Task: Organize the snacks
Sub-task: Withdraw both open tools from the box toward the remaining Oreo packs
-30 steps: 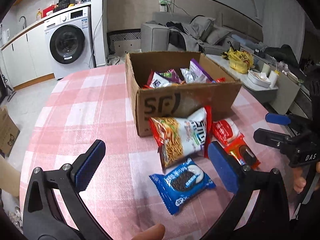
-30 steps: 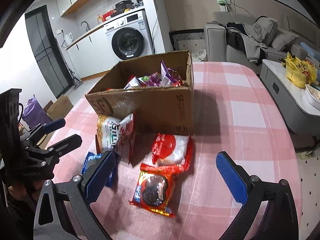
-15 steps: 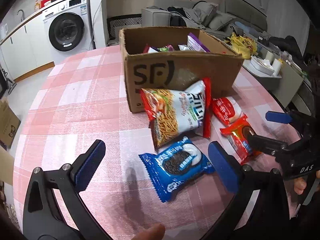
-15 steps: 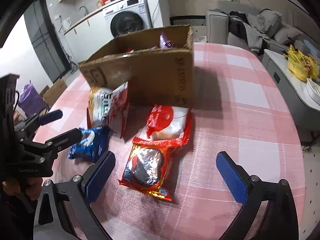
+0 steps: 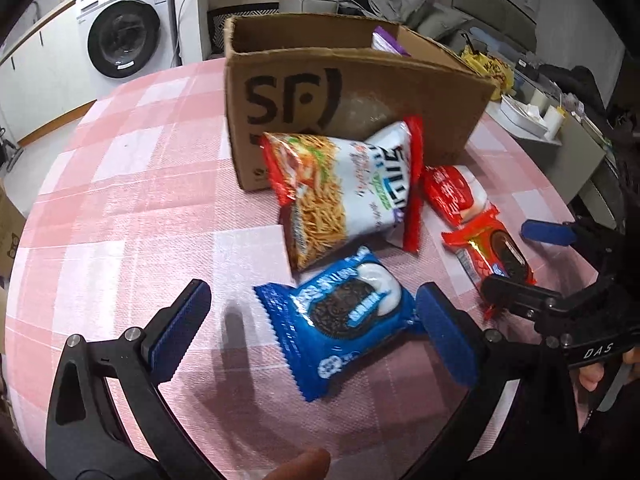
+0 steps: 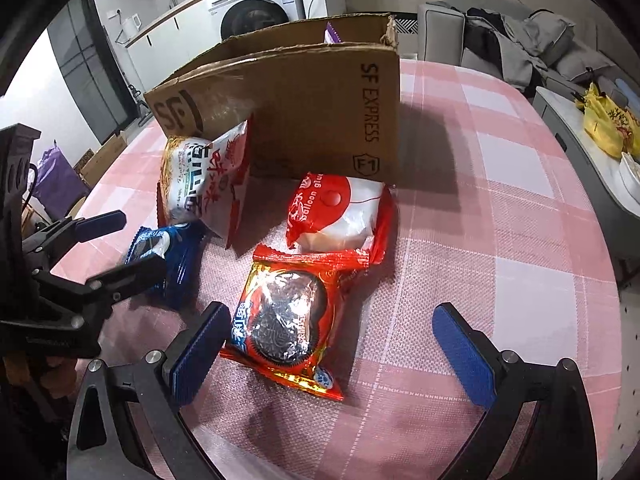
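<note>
Hovering low over the pink checked tablecloth (image 5: 132,184), the left gripper (image 5: 312,320) has its jaws spread wide on either side of a blue cookie packet (image 5: 344,316). The packet lies flat between the blue pads; the right-hand pad (image 5: 446,334) sits just beside the packet's edge, whether it touches cannot be told, while the left-hand pad stands apart from it.

Beyond the left gripper's tips, a noodle-snack bag (image 5: 352,192) in red and white leans against the front wall of an open cardboard box (image 5: 352,92) marked "SF". A purple wrapper corner (image 5: 384,42) shows above the box's rim, so some snacks are inside it. To the right of the noodle bag, a red-and-white packet (image 5: 454,196) lies on the cloth near the box's corner.

The right gripper (image 6: 328,336) is likewise spread wide, its jaws on either side of a red cookie packet (image 6: 290,320) that lies flat on the cloth. Its left-hand pad (image 6: 200,354) is just beside the packet's lower left corner, and its right-hand pad is well apart from the packet. Just ahead of this gripper's tips, the red cookie packet's far end overlaps the red-and-white packet, which reads "balloon" in the right wrist view.

In the left wrist view the right gripper shows at the right edge, one finger lying across the red cookie packet's near end, with part of a hand (image 5: 592,376) around its handle. Behind the table stand a washing machine (image 5: 124,28) and a grey sofa (image 5: 400,0).
</note>
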